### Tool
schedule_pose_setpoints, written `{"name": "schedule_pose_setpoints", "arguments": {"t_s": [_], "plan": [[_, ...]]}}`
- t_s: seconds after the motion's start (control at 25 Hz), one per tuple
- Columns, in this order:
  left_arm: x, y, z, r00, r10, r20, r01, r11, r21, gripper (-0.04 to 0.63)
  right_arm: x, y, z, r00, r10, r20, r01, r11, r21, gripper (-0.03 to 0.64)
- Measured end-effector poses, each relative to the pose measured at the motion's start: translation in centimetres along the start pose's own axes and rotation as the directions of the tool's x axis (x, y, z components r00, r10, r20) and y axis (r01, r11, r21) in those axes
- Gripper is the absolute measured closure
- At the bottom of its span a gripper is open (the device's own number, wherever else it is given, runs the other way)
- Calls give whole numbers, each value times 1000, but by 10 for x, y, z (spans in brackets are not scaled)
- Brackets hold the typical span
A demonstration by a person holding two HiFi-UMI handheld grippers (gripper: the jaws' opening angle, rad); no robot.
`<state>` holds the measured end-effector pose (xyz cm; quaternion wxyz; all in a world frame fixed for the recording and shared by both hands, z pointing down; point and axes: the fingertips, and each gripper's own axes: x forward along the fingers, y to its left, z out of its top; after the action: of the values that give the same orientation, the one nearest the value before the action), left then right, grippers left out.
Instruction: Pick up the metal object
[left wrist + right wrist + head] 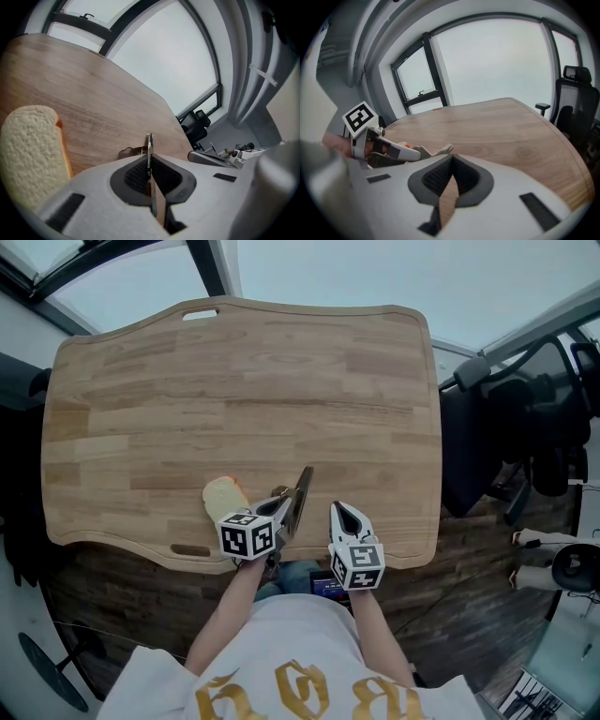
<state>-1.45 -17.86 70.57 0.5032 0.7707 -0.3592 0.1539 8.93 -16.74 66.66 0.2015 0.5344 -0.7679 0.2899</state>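
Observation:
The metal object [300, 495] is a thin flat blade, raised at a slant over the near part of the wooden table [234, 381]. My left gripper [284, 512] is shut on it. In the left gripper view the blade [149, 140] stands edge-on between the dark pads [136, 176], which press on both its sides. A slice of bread [223, 496] lies just left of that gripper and fills the left of its view [30, 154]. My right gripper [339, 510] sits to the right, jaws together with nothing in them [452, 161]. Its view shows the metal object's end [440, 151].
The table has a handle slot at the far edge [200, 313] and another at the near edge [190, 550]. A dark office chair [487, 427] stands off the table's right side. The person's torso is at the near edge, behind both grippers.

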Motion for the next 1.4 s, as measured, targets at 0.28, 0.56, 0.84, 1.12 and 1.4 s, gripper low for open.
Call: {"name": "schedule_pose_setpoints", "arguments": {"t_s": [0.28, 0.56, 0.84, 1.12, 1.4], "plan": [[1, 0, -1, 1000, -17, 14, 17, 999, -48, 575, -5, -2, 1, 1000, -3, 11, 3, 1000, 4, 606], [0, -5, -5, 998, -43, 39, 47, 994, -95, 575, -8, -4, 5, 1000, -1, 23, 1, 1000, 4, 606], [-5, -14, 4, 996, -56, 68, 62, 995, -84, 575, -13, -3, 8, 999, 5, 38, -5, 1000, -1, 606], [-19, -26, 14, 990, -73, 122, 83, 994, -76, 575, -24, 1, 20, 997, 9, 75, -8, 1000, -17, 606], [-39, -38, 22, 979, -88, 183, 101, 993, -66, 575, -38, 10, 30, 993, 19, 116, -15, 999, -36, 606]]}}
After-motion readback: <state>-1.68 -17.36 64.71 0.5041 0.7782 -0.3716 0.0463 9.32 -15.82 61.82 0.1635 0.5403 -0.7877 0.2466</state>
